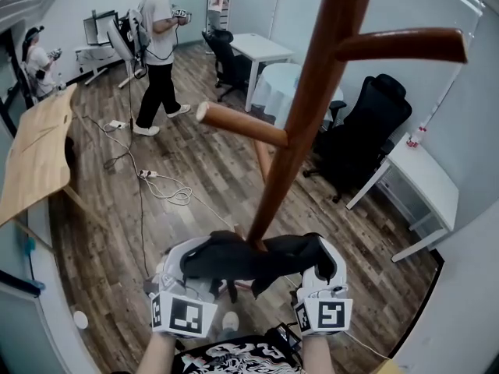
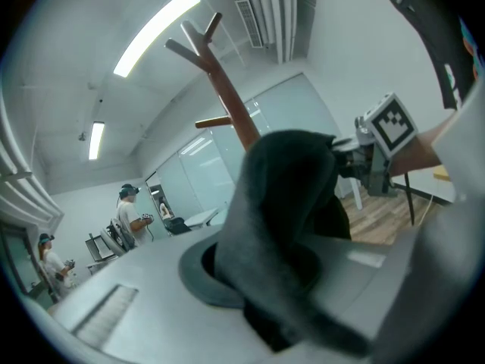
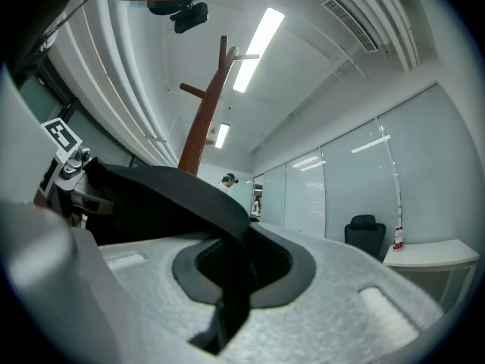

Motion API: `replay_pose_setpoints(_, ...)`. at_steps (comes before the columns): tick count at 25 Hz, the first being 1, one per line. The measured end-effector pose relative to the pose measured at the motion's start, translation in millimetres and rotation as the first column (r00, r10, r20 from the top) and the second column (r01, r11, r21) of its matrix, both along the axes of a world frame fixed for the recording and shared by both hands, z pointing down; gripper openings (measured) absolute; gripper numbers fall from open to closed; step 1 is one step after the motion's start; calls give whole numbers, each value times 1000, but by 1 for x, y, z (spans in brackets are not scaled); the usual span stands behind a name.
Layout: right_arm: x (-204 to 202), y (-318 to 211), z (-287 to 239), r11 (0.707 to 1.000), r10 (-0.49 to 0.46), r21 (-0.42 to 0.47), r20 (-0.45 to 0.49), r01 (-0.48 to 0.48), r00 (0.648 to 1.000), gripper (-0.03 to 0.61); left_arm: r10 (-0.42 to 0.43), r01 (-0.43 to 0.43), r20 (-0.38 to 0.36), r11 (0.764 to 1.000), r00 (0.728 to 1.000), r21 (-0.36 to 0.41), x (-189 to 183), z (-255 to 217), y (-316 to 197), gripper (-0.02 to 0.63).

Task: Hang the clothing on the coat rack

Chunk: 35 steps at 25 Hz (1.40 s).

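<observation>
A brown wooden coat rack [image 1: 306, 107] rises right in front of me, one peg [image 1: 242, 125] pointing left and a higher peg [image 1: 401, 45] pointing right. A black garment [image 1: 249, 257] is stretched between both grippers, low against the pole. The left gripper [image 1: 191, 262] is shut on its left end, where dark cloth [image 2: 284, 211] fills the jaws. The right gripper [image 1: 320, 259] is shut on the other end, a black fold [image 3: 227, 279] pinched between its jaws. The rack [image 2: 227, 101] [image 3: 204, 120] stands beyond the cloth in both gripper views.
Black office chairs [image 1: 366, 131] and white desks [image 1: 425, 178] stand to the right. A tilted wooden tabletop [image 1: 39, 150] is at the left, with cables [image 1: 156, 185] on the wood floor. A person [image 1: 160, 53] stands at the back, another [image 1: 39, 61] at the far left.
</observation>
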State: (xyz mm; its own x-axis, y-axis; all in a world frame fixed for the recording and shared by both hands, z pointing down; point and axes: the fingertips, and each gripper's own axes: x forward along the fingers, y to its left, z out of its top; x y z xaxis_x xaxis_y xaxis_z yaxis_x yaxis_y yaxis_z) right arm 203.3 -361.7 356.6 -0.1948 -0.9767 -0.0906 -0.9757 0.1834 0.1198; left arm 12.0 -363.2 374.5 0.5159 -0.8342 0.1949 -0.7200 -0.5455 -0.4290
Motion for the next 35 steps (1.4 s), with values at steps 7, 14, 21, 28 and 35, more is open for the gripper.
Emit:
replay_pose_setpoints(7, -12, -26, 18, 998, -37, -43, -14, 36, 999, 17, -9, 9, 9, 999, 1000, -38, -2, 14, -15, 6)
replay_pose_setpoints(14, -27, -40, 46, 988, -93, -127, -17, 91, 995, 18, 19, -14, 77, 998, 997, -64, 2, 40, -21, 6)
replay_pose_setpoints(21, -46, -35, 73, 971, -137, -202, -26, 129, 990, 18, 38, -35, 26, 994, 999, -100, 9, 65, -15, 6)
replay_pose_setpoints(28, -55, -22, 88, 961, -138, -246, -22, 129, 990, 18, 64, -65, -12, 986, 998, -151, 14, 87, -1, 6)
replay_pose_setpoints(35, -57, -6, 98, 955, -137, -267, -12, 129, 991, 21, 101, -109, -48, 971, 994, -212, 29, 105, 11, 13)
